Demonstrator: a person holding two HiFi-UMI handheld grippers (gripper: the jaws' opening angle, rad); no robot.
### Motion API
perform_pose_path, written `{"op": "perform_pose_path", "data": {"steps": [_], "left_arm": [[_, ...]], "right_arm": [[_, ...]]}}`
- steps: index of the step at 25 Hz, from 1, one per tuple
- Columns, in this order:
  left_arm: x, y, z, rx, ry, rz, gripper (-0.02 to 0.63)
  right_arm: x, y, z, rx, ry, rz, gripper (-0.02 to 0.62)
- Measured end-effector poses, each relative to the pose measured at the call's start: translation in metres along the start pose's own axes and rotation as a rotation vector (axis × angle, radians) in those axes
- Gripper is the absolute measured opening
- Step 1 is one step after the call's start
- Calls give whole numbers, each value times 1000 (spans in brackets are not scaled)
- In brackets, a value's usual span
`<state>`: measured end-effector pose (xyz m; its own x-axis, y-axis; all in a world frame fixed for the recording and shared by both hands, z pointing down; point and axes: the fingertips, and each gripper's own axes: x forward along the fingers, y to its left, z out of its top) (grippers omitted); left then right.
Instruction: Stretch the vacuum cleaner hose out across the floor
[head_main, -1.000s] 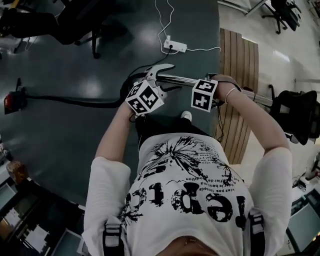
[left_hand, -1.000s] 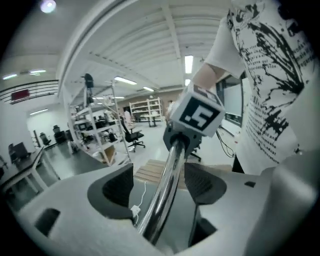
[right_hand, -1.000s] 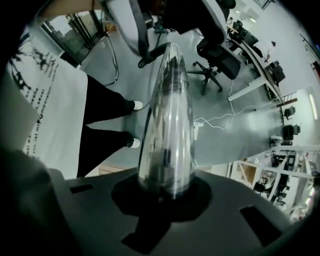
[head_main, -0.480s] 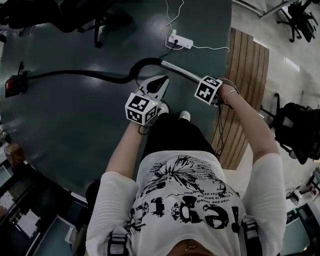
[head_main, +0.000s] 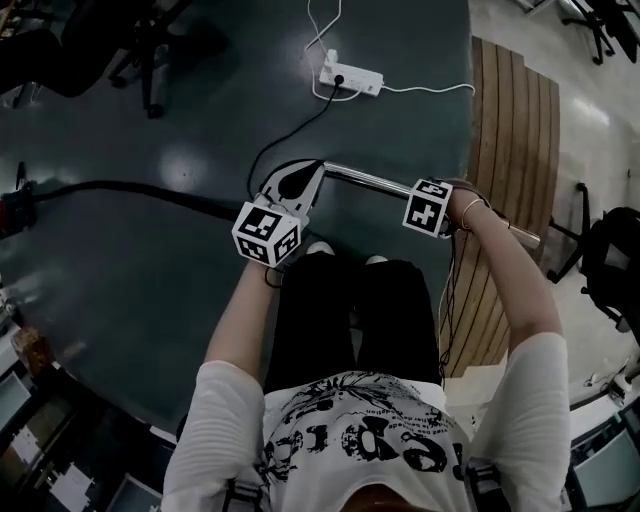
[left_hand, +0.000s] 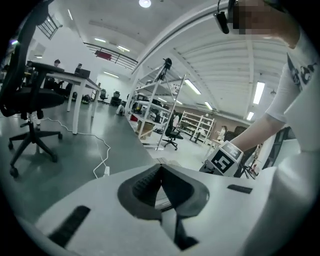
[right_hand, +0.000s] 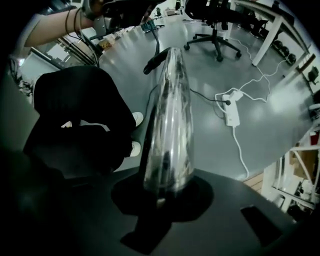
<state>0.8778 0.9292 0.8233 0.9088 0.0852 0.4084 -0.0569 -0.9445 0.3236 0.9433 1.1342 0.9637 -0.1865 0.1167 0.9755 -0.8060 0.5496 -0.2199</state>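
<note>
With the right gripper (right_hand: 167, 190) clamped on the chrome wand (right_hand: 170, 115) and the left gripper (left_hand: 161, 167) closed empty, pulling the hose (head_main: 130, 190) may snag the black cord (head_main: 290, 135) just below the power strip (head_main: 350, 78).

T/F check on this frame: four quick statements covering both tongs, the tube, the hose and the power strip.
1. The right gripper has its tongs clamped on the chrome tube. True.
2. The left gripper holds the black hose. False: its tongs are shut on nothing.
3. A white power strip lies on the floor. True.
4. The hose lies in a tight coil. False: it runs left across the dark floor in a long line.
</note>
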Motion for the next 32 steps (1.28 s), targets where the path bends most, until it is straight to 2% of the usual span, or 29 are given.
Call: {"op": "perform_pose_path", "data": {"steps": [7, 10, 13, 14, 16, 18, 20, 23, 28, 32], "left_arm": [[115, 42, -113, 57, -18, -82, 5], [156, 61, -149, 98, -7, -114, 5], [187, 59, -183, 169, 28, -186, 5], [196, 57, -192, 206, 44, -205, 5], [211, 58, -204, 255, 73, -218, 5], [218, 62, -215, 260, 95, -216, 5], [221, 63, -230, 274, 122, -226, 5], [223, 62, -252, 281, 158, -238, 5], [223, 64, -265, 293, 171, -258, 5], [221, 67, -273, 260, 173, -259, 5]], "right_arm": [[166, -32, -30, 35, -76, 91, 63], [223, -54, -47, 92, -88, 96, 63], [269, -61, -56, 138, -115, 103, 63], [281, -64, -56, 138, -130, 92, 63], [303, -80, -59, 134, -133, 13, 63], [328, -101, -68, 139, -88, -101, 61], [351, -114, -73, 154, -58, -178, 61], [367, -122, -69, 194, -105, -249, 61], [368, -129, -67, 230, -142, -299, 61], [370, -130, -68, 250, -122, -330, 63]]}}
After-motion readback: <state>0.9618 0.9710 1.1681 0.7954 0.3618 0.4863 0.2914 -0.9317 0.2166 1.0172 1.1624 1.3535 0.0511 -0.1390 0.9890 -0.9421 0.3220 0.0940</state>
